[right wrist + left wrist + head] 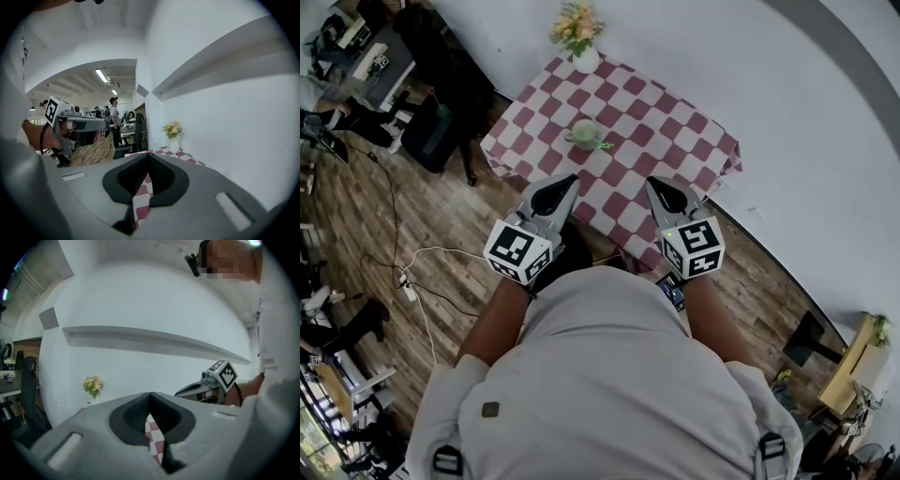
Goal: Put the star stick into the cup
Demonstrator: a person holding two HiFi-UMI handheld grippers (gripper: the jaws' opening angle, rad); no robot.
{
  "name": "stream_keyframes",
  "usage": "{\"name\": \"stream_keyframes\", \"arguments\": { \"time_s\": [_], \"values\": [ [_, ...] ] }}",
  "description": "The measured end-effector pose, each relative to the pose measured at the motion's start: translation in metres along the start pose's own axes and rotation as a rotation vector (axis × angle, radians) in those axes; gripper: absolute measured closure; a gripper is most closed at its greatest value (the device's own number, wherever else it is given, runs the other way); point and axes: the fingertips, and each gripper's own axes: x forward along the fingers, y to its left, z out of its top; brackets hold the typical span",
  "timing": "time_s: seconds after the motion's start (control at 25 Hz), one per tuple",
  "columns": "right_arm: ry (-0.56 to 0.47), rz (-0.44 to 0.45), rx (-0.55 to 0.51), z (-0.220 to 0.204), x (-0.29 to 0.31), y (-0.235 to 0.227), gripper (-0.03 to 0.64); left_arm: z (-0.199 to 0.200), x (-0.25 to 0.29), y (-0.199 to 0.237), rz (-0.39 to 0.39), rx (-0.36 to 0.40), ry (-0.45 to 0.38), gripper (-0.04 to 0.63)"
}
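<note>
Big wooden floor (412,234) is taking up the left side of the head view, with a white wall (787,103) running along the right. A small desk (698,141) wearing a red and white checkered cloth is sitting against that wall. The person in a grey shirt (609,375) is standing at the near end of it, looking straight down. The left hand-held gripper (569,181) and the right hand-held gripper (656,185) are hovering side by side over the near edge of the desk, well apart from everything on it. Both are clenched with the jaw tips pressing together. Nothing is sitting between them, and each gripper's own view is only showing checkered cloth through the gap behind the tips. At the far end of the desk a white vase of flowers (579,42) is standing. Near the middle a pale green cup (583,132) is sitting upright. The green star stick (603,144) is lying on the cloth just beside the cup, on its right. Can't tell if the two are touching.
</note>
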Motion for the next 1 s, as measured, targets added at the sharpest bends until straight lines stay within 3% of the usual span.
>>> {"name": "stream_keyframes", "arguments": {
  "time_s": [0.28,1.0],
  "values": [
    [-0.017,0.043,0.008,0.011,0.015,0.024,0.607,0.002,-0.03,0.022,0.048,0.003,-0.001,0.591],
    [-0.032,-0.034,0.018,0.037,0.056,0.138,0.607,-0.001,-0.144,0.094,-0.038,0.001,-0.029,0.591]
  ]
}}
